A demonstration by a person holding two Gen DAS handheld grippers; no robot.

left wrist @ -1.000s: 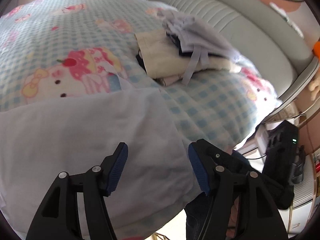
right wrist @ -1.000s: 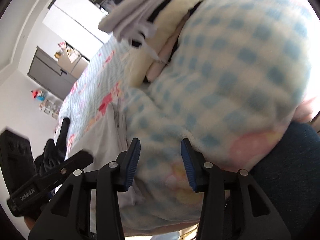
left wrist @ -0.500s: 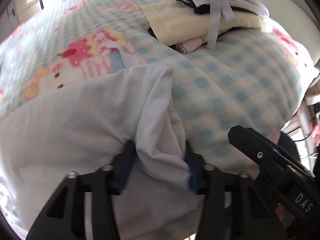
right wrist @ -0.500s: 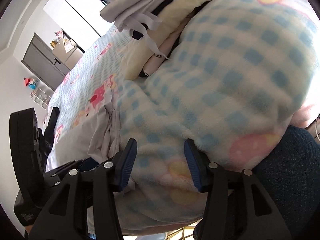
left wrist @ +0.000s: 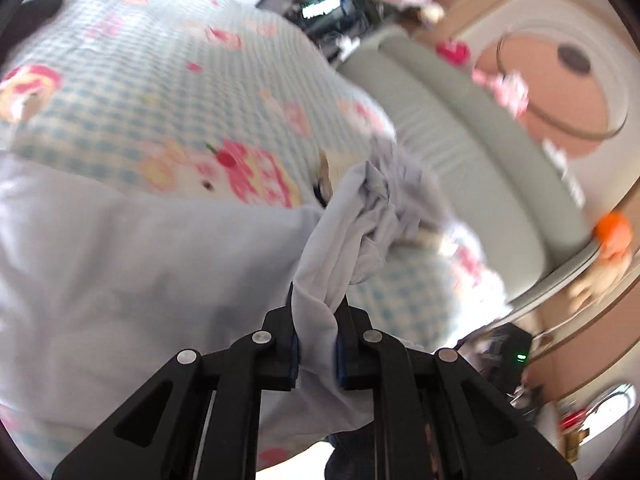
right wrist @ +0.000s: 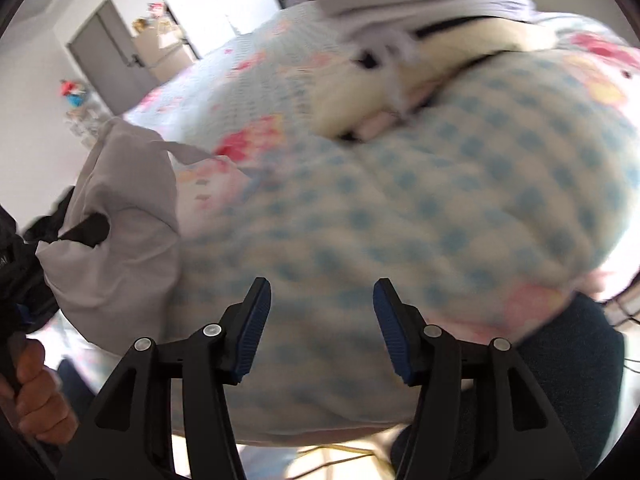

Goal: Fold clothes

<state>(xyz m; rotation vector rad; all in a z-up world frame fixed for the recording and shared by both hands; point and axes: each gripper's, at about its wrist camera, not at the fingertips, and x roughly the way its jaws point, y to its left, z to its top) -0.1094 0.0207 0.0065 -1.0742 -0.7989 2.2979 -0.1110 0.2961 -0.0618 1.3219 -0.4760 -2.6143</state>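
We work over a bed covered by a fleece blanket (right wrist: 460, 208) checked in pale blue and cream, printed with pink and yellow cartoon figures; it bulges toward us in both wrist views and its near edge drops off the bed. The left gripper (left wrist: 316, 340) has just been closing and now pinches a bunched fold of the pale lilac-white garment (left wrist: 140, 280), whose cloth fills the gap between the blue pads; the rest of the garment spreads flat over the near left of the blanket. From the right wrist we see that same garment gathered into a lump at the left, with the person's hand (right wrist: 36, 396) below it on the handle. The right gripper (right wrist: 320, 328) has just been opening; its jaws stand wide apart over the blanket with nothing between them. Farther back on the blanket lies a stack of folded clothes (right wrist: 420, 52), grey on top, cream and dark layers beneath. At the right of the left view runs a padded grey-green headboard (left wrist: 480, 152), blurred. Far left in the right view are white walls, a grey door (right wrist: 108, 64) and small coloured objects we cannot identify.
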